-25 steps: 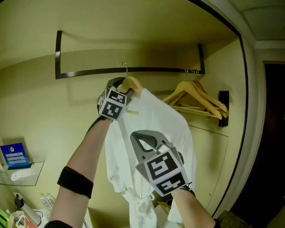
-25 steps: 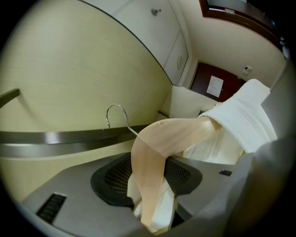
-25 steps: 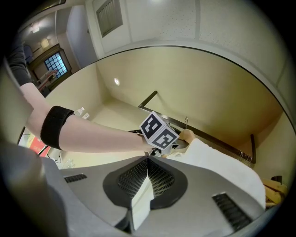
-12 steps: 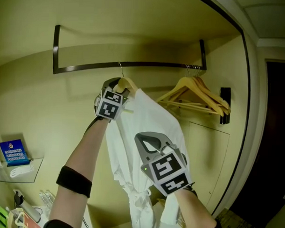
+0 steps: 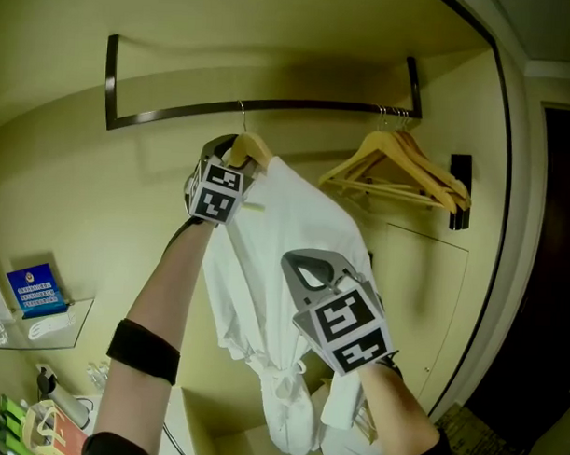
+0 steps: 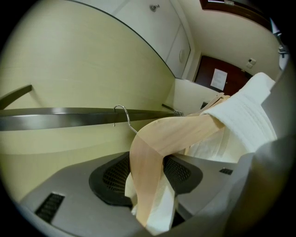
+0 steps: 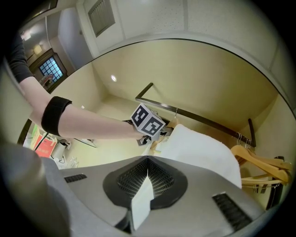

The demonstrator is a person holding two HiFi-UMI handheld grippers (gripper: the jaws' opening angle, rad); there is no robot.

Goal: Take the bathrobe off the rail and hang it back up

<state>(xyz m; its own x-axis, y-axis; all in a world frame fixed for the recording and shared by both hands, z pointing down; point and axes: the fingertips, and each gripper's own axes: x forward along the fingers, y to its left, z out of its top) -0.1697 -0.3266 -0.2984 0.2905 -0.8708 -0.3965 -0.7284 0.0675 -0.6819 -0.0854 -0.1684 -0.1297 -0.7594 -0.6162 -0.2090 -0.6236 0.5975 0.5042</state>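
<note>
A white bathrobe (image 5: 283,296) hangs on a wooden hanger (image 5: 249,148) just below the dark metal rail (image 5: 308,106). The hanger's wire hook (image 5: 240,113) reaches up to the rail; I cannot tell whether it rests on it. My left gripper (image 5: 233,164) is shut on the hanger's shoulder (image 6: 152,148), with robe cloth pinched in alongside. The hook (image 6: 122,113) shows against the rail (image 6: 60,113) in the left gripper view. Lower down, my right gripper (image 5: 342,327) is shut on a fold of the bathrobe (image 7: 141,203), in front of the hanging cloth (image 7: 203,148).
Empty wooden hangers (image 5: 399,175) hang at the rail's right end, close to the robe. A glass shelf (image 5: 72,308) with a blue box (image 5: 35,288) is mounted low on the left wall. A dark doorway (image 5: 549,278) is at the right.
The left gripper and the hanger have shifted slightly left under the rail. The right gripper has sunk a little with the cloth still in it.
</note>
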